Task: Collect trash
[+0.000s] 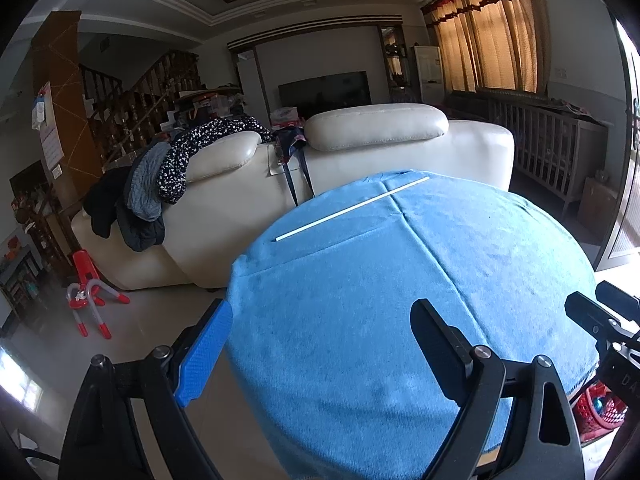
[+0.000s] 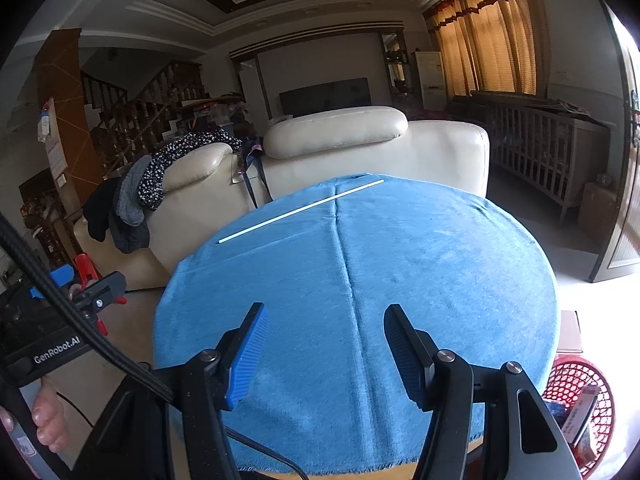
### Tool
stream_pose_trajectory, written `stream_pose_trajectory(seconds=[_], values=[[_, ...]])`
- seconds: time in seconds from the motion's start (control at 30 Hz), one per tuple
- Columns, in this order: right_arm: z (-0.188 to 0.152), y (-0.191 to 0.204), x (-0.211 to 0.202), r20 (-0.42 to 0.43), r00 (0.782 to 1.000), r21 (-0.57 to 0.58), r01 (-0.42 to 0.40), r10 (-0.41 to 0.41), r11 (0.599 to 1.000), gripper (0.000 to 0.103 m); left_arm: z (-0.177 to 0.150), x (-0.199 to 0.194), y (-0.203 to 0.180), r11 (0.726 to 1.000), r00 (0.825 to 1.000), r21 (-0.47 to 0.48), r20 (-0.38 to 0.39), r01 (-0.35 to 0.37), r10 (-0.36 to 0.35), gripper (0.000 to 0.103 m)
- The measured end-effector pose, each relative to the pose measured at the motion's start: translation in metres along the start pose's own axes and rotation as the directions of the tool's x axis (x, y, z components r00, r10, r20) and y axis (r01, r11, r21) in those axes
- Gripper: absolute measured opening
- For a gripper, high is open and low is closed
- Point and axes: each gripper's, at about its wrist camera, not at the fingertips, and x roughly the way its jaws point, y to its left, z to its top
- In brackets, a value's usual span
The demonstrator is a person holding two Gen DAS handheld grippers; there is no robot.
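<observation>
A round table draped in a blue cloth [image 2: 420, 264] fills the foreground, its surface bare except for a thin white stick [image 2: 300, 210] lying slantwise near the far edge. A cream sofa [image 2: 400, 152] stands just beyond that edge. A red mesh basket [image 2: 576, 392] holding scraps sits low beside the table's near right edge. Both claws tilt down over the near edge: the left gripper [image 1: 320, 344] spread wide, the right gripper [image 2: 324, 354] partly spread, both holding nothing.
</observation>
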Motion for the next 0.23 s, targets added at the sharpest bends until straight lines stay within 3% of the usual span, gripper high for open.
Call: stream_pose_trajectory(seconds=[0.23], values=[[0.009, -0.006, 0.021, -0.02, 1.0, -0.004, 0.021, -0.021, 1.0, 0.064, 0.01, 0.028, -0.004, 1.0, 1.0, -0.004, -0.023, 0.011, -0.011, 0.091]])
